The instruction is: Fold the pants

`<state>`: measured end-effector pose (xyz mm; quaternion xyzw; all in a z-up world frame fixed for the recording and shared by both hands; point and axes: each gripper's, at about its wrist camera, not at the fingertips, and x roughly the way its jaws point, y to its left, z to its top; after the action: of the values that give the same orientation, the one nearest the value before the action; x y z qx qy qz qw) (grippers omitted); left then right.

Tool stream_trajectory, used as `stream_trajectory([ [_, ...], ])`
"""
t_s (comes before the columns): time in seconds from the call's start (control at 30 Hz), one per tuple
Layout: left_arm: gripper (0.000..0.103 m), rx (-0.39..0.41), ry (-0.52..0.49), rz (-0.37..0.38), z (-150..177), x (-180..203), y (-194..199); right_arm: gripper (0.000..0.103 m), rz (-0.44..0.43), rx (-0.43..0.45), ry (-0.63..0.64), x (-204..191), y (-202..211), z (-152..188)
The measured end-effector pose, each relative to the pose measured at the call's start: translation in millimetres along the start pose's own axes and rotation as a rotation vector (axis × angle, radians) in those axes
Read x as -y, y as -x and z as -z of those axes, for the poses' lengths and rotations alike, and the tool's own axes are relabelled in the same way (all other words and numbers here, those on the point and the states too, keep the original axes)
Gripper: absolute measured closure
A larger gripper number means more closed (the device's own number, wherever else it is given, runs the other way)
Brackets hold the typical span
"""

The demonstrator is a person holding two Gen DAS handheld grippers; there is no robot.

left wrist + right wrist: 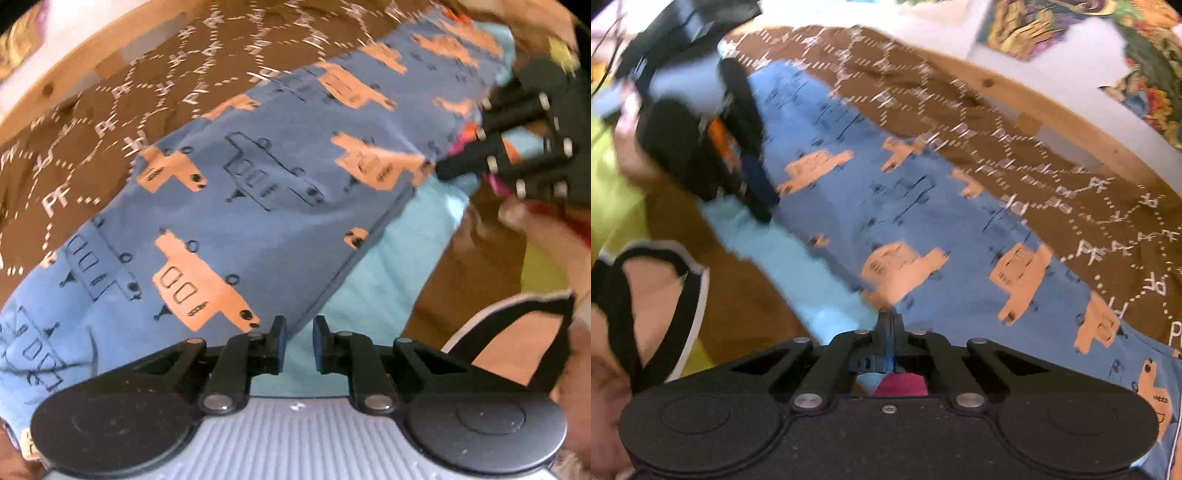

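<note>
Blue pants [258, 192] with peach truck prints lie flat and long on a brown cover [92, 140] that has a white dotted pattern. Behind the cover runs a wooden rail [92, 48]. A light blue cloth [388, 266] lies along the near edge of the pants and partly under them.

My left tool [298, 343] points down at this near edge, at one end of the pants. Its jaws stand only a narrow gap apart, and the light blue cloth shows through the gap. The hem of the pants ends just beside one of the fingers [279, 341]. Whether any cloth is pinched there I cannot tell.

My right tool [891, 325] is at the same near edge, well apart from the left one, toward the other end of the pants. Its jaws are closed together, with no gap between them. The tips sit just where the blue fabric meets the light blue cloth, next to a peach truck. If they hold fabric or only touch it, the blurred picture does not show.

Between the two tools, on my side of the pants, a foot in a black sandal [517, 314] is in view.
</note>
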<state>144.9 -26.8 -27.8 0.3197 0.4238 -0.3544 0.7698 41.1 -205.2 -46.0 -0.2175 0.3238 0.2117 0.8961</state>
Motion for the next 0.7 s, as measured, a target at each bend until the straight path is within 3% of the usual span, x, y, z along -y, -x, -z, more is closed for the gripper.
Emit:
stream_trajectory([
  [0.07, 0.079, 0.037, 0.074, 0.015, -7.5, -15.6, 10.2, 0.083, -0.012, 0.026, -0.024, 4.2, 7.0, -0.5],
  [0.1, 0.079, 0.059, 0.109, 0.000, -13.7, -24.0, 14.2, 0.072, -0.027, 0.054, -0.063, 9.1, 11.2, -2.7],
  [0.2, 0.075, 0.148, 0.235, -0.058, -38.9, -53.0, 18.0, 0.054, -0.027, 0.135, -0.216, 25.2, 8.8, -14.2],
  [0.3, 0.072, 0.212, 0.421, -0.148, -65.4, -86.1, 9.8, 0.055, -0.013, 0.104, -0.302, 33.2, -14.0, -18.2],
  [0.37, 0.072, 0.199, 0.487, -0.217, -82.3, -104.9, -2.3, 0.057, -0.037, 0.034, -0.319, 29.6, -30.1, -9.8],
  [0.47, 0.072, 0.155, 0.460, -0.205, -100.9, -122.7, -19.9, 0.057, -0.029, 0.060, -0.284, 20.8, -25.3, -3.3],
  [0.63, 0.072, 0.071, 0.314, -0.143, -114.3, -122.0, -40.7, 0.055, -0.044, 0.075, -0.317, 27.2, -27.5, -1.3],
  [0.67, 0.078, 0.063, 0.308, -0.147, -117.0, -120.8, -43.3, 0.055, -0.046, 0.076, -0.316, 27.4, -26.7, -1.1],
  [0.7, 0.096, 0.057, 0.310, -0.148, -119.6, -120.5, -45.1, 0.055, -0.047, 0.076, -0.314, 27.8, -27.0, -1.4],
])
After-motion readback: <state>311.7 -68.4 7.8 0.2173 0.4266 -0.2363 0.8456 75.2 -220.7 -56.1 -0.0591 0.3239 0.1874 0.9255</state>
